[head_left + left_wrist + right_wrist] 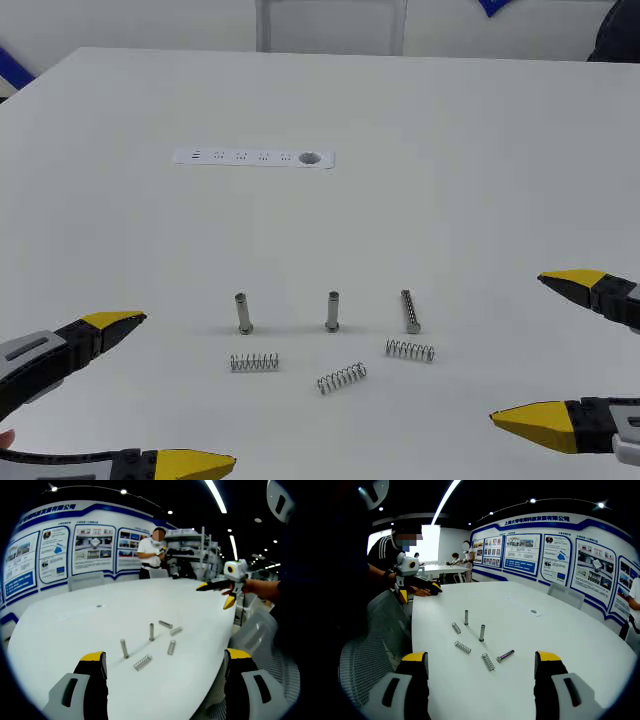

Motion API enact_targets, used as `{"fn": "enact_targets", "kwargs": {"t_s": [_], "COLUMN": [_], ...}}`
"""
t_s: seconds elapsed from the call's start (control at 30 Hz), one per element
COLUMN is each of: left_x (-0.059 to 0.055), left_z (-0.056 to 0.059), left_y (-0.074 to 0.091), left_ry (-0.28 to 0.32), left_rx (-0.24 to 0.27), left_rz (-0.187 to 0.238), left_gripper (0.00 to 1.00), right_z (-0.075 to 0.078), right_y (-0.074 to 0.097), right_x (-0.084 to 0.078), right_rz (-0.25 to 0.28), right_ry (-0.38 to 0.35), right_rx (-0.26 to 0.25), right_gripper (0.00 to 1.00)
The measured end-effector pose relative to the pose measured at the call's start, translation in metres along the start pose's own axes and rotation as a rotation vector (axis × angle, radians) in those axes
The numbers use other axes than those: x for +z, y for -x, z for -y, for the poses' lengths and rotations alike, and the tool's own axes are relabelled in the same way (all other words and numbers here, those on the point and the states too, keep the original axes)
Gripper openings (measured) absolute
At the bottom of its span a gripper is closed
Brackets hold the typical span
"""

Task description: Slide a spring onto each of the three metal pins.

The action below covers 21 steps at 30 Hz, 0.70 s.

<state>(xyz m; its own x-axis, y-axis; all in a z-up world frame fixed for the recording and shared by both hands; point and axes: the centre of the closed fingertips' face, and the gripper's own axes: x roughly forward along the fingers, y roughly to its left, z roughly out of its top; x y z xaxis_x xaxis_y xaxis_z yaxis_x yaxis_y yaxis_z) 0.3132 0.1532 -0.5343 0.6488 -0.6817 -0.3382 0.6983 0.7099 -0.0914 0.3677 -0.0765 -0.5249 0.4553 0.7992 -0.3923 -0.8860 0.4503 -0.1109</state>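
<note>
The left spring (254, 362), middle spring (341, 377) and right spring (410, 350) lie loose on the white surface (480, 180), each just on the near side of a pin. The left pin (244, 313) and middle pin (332, 311) stand upright, while the right pin (410, 311) lies on its side. The left tongs (175, 392) and right tongs (520, 347) hover at the near edges, spread wide and empty. A power strip (253, 157) lies farther back.

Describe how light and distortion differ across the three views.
Head view: soft even light, pins almost shadowless, straight lines. Left gripper view: fisheye curves the table; ceiling strip lights glare. Right gripper view: same curving; bright patch washed out.
</note>
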Motion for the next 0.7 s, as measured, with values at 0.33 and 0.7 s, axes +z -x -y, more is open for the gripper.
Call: {"fn": "enact_targets", "kwargs": {"t_s": [0.33,0.7], "left_x": [0.007,-0.002], "left_z": [-0.009,-0.013], "left_y": [-0.003,-0.005], "left_ry": [-0.020,-0.002], "left_rx": [0.005,0.013], "left_rz": [0.006,-0.008], "left_gripper": [0.99,0.98], "right_z": [0.012,0.015], "right_y": [-0.004,-0.002], "right_x": [0.005,-0.004], "right_rz": [0.010,-0.004], "right_ry": [0.005,-0.019], "right_rx": [-0.012,-0.022], "right_gripper": [0.88,0.88]}}
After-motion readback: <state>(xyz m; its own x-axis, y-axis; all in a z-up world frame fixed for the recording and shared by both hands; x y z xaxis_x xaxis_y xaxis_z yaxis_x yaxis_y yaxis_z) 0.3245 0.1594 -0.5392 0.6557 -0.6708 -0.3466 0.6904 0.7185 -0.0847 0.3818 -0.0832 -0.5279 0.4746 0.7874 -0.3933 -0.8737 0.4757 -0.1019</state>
